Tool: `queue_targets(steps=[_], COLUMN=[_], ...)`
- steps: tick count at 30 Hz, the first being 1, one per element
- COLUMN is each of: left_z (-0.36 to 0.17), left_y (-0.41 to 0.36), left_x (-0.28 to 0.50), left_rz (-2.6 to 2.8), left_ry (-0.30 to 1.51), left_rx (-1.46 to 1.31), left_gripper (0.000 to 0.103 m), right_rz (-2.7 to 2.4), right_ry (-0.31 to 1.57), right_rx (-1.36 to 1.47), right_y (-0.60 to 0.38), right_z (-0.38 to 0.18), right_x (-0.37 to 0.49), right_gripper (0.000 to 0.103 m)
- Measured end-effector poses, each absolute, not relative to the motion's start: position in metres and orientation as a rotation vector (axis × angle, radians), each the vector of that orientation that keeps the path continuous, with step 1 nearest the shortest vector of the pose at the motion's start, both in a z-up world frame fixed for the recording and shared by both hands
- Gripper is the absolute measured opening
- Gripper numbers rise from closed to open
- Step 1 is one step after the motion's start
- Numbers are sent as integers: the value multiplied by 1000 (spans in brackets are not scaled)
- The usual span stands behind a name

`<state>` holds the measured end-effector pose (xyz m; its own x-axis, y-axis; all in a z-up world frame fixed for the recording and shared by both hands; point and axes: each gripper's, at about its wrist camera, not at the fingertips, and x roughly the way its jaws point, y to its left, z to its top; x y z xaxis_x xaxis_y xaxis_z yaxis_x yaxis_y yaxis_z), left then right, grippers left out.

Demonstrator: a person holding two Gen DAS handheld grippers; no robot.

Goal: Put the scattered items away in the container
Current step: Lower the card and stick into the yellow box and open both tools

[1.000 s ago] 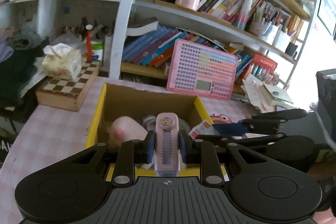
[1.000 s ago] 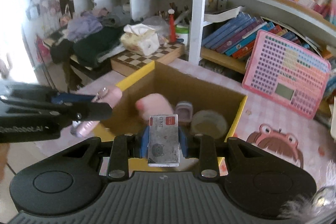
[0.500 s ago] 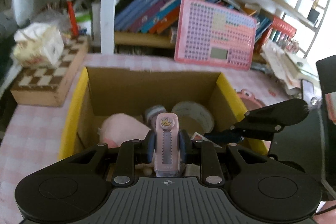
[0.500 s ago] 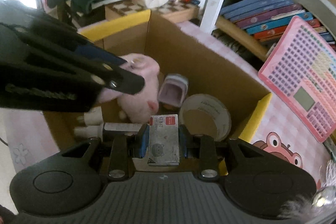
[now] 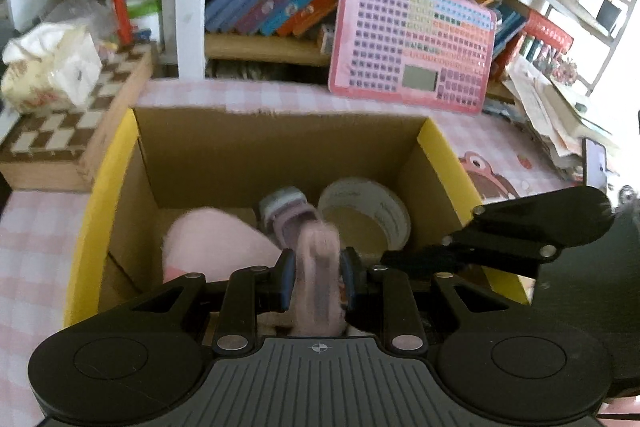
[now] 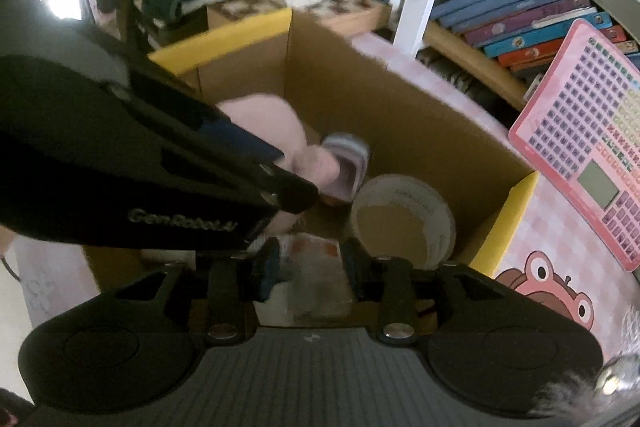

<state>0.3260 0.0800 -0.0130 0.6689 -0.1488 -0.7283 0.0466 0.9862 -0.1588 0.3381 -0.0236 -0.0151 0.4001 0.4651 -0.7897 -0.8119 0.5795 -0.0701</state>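
Motion-blurred pink item (image 5: 318, 279) between left gripper (image 5: 317, 281) jaws, grip unclear. Right gripper (image 6: 310, 267) jaws parted over cardboard box (image 6: 400, 107), blurred card (image 6: 316, 267) loose between them.

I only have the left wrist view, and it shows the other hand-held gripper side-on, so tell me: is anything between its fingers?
Observer: Yes. In the right wrist view a blurred white and orange card sits between the fingers of the right hand-held gripper, above the floor of the cardboard box. It is too blurred to say whether it is clamped.
Operator: And is my own tip over the box?
Observer: Yes. Seen from that side, the left hand-held gripper reaches in over the box. The pink item pokes past its tip, next to the pink soft toy.
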Motion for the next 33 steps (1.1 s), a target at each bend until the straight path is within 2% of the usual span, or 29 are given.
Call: queue_targets(steps=[7, 14, 19, 26, 28, 33], left_z=[8, 37, 63, 82, 85, 83], left_y=[77, 69, 64, 47, 43, 34], left_x=[315, 290, 264, 224, 213, 191], left_rz=[-87, -71, -36, -13, -14, -28], left_ry=[754, 674, 590, 518, 509, 517], left_rx=[-119, -141, -145, -170, -166, -112], left_gripper=[43, 47, 56, 59, 65, 69], right_rz=[848, 812, 799, 758, 738, 700], right_ry=[741, 666, 631, 640, 669, 714], right_rx=[-378, -255, -205, -172, -138, -134], right_y=[-49, -83, -111, -157, -166, -172], right_z=[14, 47, 65, 68, 65, 51], right_x=[330, 322, 313, 289, 282, 258], right_gripper=[37, 36, 36, 36, 36, 36])
